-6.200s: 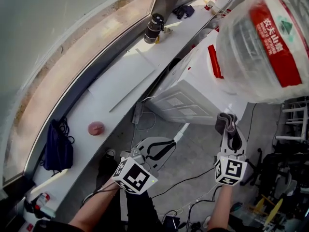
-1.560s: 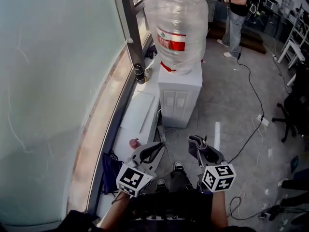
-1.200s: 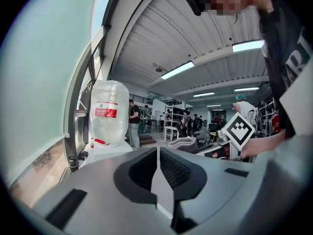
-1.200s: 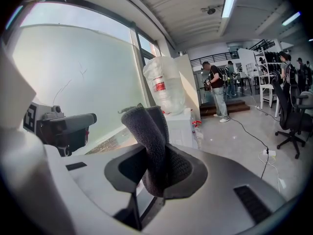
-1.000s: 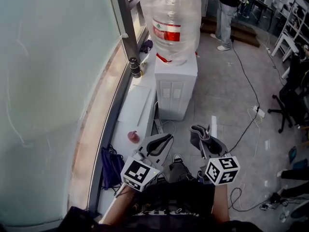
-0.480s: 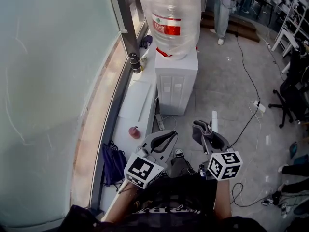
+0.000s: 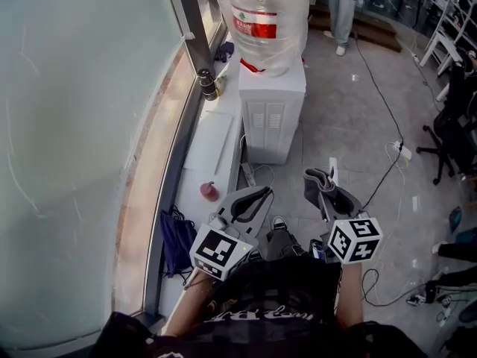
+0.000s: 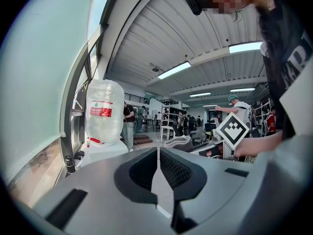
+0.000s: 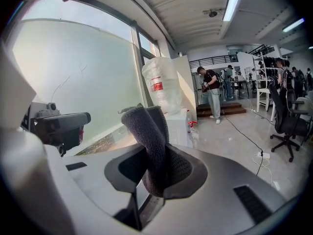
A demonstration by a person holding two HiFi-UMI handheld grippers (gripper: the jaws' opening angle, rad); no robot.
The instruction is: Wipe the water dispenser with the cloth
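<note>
The white water dispenser stands well ahead by the window, with a clear bottle bearing a red label on top; it shows small in the left gripper view as the dispenser and in the right gripper view as the dispenser. My right gripper is shut on a folded grey cloth, whose end sticks out past the jaws. My left gripper is held low beside it, jaws together with nothing between them. Both are far short of the dispenser.
A white sill runs along the frosted window with a dark flask, a pink object and a blue bag. Cables cross the grey floor. A person stands beyond the dispenser; an office chair is at right.
Since six seconds ago I have drawn well back from the dispenser, which was close then. In the last second both grippers and the view shifted only slightly; the cloth stays gripped.
</note>
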